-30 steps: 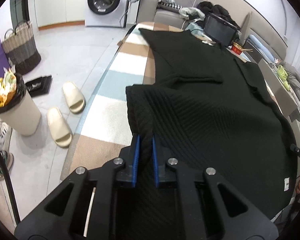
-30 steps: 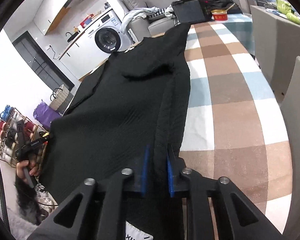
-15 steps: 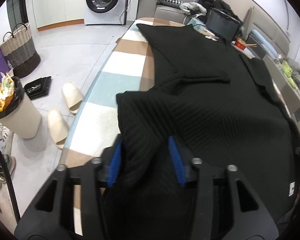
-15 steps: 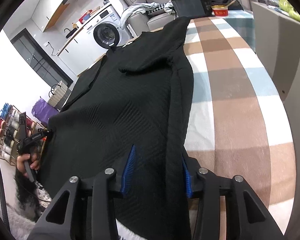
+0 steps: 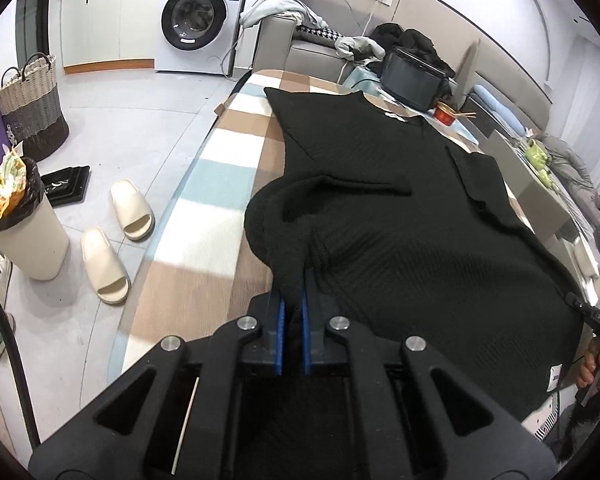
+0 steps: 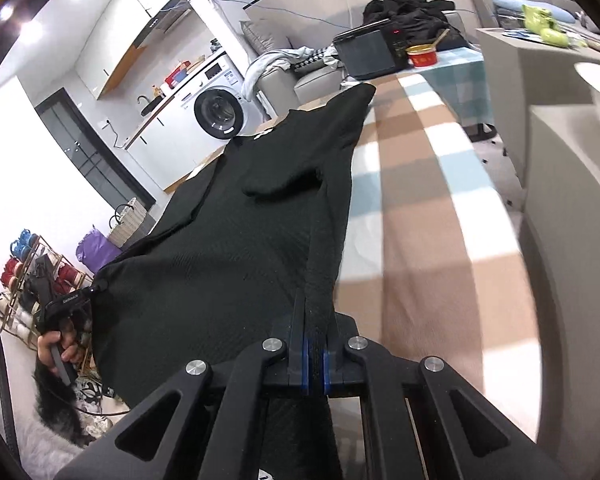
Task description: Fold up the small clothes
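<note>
Lying lengthwise on the checked table (image 5: pixel 220 168), the black sweater (image 5: pixel 400 200) is showing sleeves already folded in; left gripper (image 5: pixel 291 300) and right gripper (image 6: pixel 315 340) are pinching its six-o'clock hem, body fold remaining

We see bright, even indoor light in both views. Ceiling lamps glare in the upper left corner of the right wrist view, whose right side smears with motion blur. Fisheye bending curves the edges, dark vignette fills the corners, and the black garment (image 5: pixel 400 216) swallows detail.
</note>
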Motion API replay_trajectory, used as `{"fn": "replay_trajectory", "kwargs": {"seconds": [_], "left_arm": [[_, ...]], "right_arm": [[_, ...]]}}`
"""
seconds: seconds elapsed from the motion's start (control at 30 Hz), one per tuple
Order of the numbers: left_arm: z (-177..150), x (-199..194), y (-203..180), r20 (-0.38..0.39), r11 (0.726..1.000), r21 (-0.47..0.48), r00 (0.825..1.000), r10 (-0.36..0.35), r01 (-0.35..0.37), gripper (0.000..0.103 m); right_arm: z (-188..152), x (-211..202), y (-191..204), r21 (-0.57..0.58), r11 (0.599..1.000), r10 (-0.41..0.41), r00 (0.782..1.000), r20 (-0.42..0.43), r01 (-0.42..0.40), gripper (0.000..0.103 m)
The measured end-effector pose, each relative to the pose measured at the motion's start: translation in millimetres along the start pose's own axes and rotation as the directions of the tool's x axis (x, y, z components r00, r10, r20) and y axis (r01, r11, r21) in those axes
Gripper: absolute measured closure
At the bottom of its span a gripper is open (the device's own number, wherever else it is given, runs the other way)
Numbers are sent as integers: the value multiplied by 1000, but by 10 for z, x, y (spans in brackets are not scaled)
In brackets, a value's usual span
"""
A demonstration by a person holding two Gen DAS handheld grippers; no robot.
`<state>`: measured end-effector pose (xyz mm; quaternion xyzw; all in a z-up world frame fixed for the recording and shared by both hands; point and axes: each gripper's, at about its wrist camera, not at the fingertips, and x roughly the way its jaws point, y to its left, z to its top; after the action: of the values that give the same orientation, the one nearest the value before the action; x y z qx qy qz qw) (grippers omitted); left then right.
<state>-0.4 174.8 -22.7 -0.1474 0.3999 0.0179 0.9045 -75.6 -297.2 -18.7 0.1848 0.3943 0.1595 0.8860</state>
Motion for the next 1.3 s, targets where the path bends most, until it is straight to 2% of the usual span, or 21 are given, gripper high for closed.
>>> {"fn": "replay_trajectory", "kwargs": {"seconds": [0.13, 0.23, 0.37, 0.47, 0.63, 0.73, 0.77, 0.83, 0.9, 0.93, 1.0, 1.1, 1.13, 1.2, 1.3], "left_arm": [[-135, -142, -42, -8, 1000, 1, 1000, -18, 18, 99], [-116, -218, -67, 10, 999, 6, 999, -34, 34, 99], [62, -255, -83, 39, 997, 13, 996, -78, 77, 99], [264, -208, -107, 53, 996, 40, 996, -77, 75, 99], [561, 108, -33, 26, 999, 16, 999, -41, 41, 98], [574, 342, 60, -35, 999, -48, 999, -11, 9, 98], [558, 398, 82, -52, 998, -58, 999, -9, 6, 97], [512, 446, 98, -69, 998, -55, 998, 7, -11, 91], [446, 431, 105, -74, 999, -44, 997, 21, -24, 76], [416, 424, 109, -73, 999, -42, 997, 24, -28, 72], [370, 393, 133, -73, 998, -43, 997, 32, -35, 56], [316, 353, 150, -71, 999, -32, 997, 33, -35, 50], [297, 334, 145, -71, 999, -23, 997, 36, -37, 48], [274, 321, 128, -72, 999, -7, 996, 49, -50, 36], [210, 255, 101, -68, 998, 24, 996, 62, -60, 29]], "right_arm": [[-75, -140, -58, 57, 998, 40, 999, 25, -42, 99], [-2, -184, -23, 75, 992, 94, 993, 76, -100, 99], [287, -109, 204, 24, 995, 94, 989, 113, -97, 99], [546, -15, 361, -13, 996, 87, 986, 140, -86, 99], [885, 315, 451, -18, 998, -51, 989, 136, 54, 97], [939, 604, 302, 37, 992, -123, 991, 45, 121, 91], [926, 679, 243, 55, 989, -137, 991, 0, 137, 86], [836, 736, 139, 65, 987, -144, 989, -43, 146, 77], [730, 704, 75, 58, 986, -152, 987, -52, 155, 55], [668, 678, 56, 50, 986, -159, 986, -53, 161, 53], [560, 629, 27, 29, 984, -172, 983, -65, 174, 49], [440, 598, -20, 19, 982, -188, 978, -88, 190, 38], [399, 592, -29, 13, 981, -191, 977, -92, 193, 37], [348, 579, -39, 0, 981, -191, 977, -99, 192, 37], [293, 565, -19, -25, 981, -194, 974, -115, 192, 33]]}}
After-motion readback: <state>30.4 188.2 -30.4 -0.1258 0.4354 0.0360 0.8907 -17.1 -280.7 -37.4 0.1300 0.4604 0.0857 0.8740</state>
